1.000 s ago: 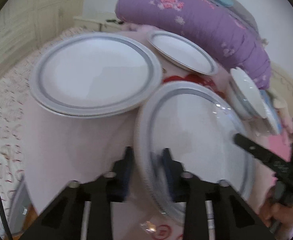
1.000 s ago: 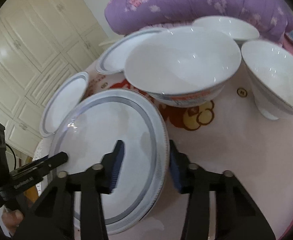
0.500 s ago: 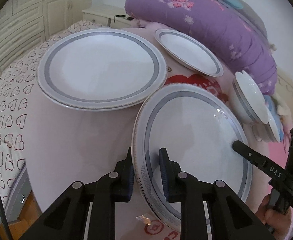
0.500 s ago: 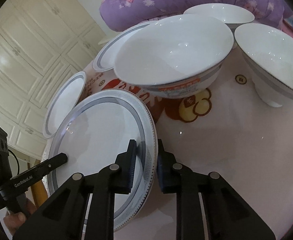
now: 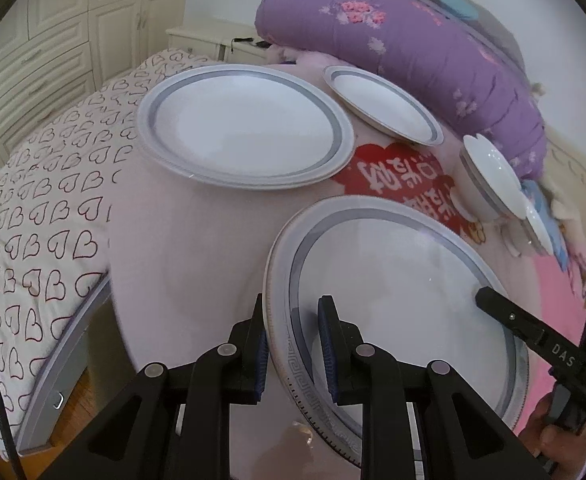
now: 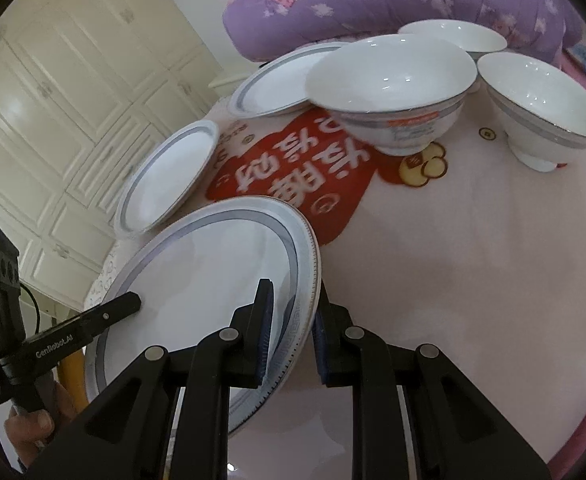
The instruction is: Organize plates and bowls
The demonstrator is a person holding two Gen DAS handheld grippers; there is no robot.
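Both grippers pinch the same large grey-banded plate (image 5: 397,304) by opposite edges. The left gripper (image 5: 293,344) has its jaws narrowed onto the near-left rim, one finger under the rim and one on the plate's face; the right gripper (image 6: 291,332) does likewise on the other side, its jaws closed down to the rim's thickness. The plate appears tilted above the pink tablecloth (image 6: 453,280), though whether its far edge still touches the cloth cannot be told.

Just beyond it lies a stack of large grey-banded plates (image 5: 245,128), and past that a smaller plate (image 5: 381,104), close to the purple quilt (image 5: 413,40). A red printed patch (image 6: 293,168) on the cloth shows between the held plate and the bowls. Three white bowls stand to the right: a big bowl (image 6: 393,92) nearest, a footed bowl (image 6: 541,112) just beside it, and a third bowl (image 6: 453,38) behind, against the quilt. White cupboards (image 6: 53,100) fill the left background.
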